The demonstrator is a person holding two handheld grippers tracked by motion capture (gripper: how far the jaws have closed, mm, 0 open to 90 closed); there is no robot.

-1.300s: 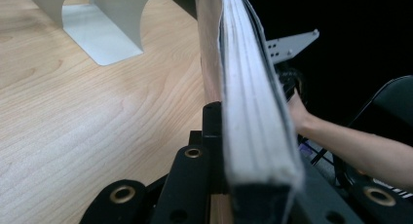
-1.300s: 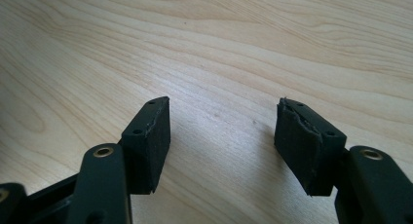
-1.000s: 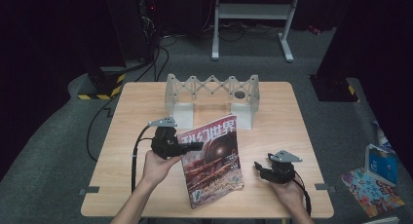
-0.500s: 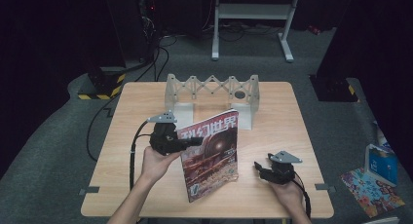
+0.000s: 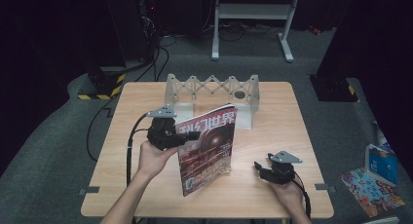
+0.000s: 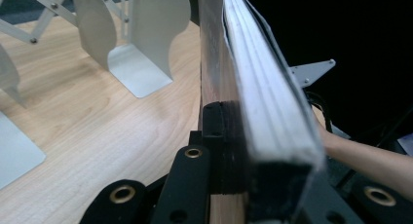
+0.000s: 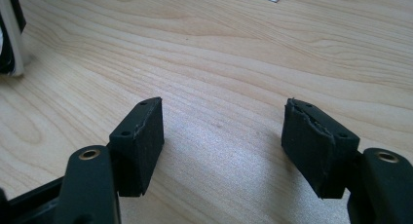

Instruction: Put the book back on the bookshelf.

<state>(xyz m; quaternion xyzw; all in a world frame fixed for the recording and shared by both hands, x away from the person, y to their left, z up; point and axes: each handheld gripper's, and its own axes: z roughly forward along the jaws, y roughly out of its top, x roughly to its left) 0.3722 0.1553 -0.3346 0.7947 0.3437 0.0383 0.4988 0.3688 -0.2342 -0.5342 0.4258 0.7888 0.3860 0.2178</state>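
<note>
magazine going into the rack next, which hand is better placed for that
Left, probably. The left gripper is already shut on the magazine, holding it nearly upright just in front of the rack. The right gripper sits open on the table, off to the side.
</note>
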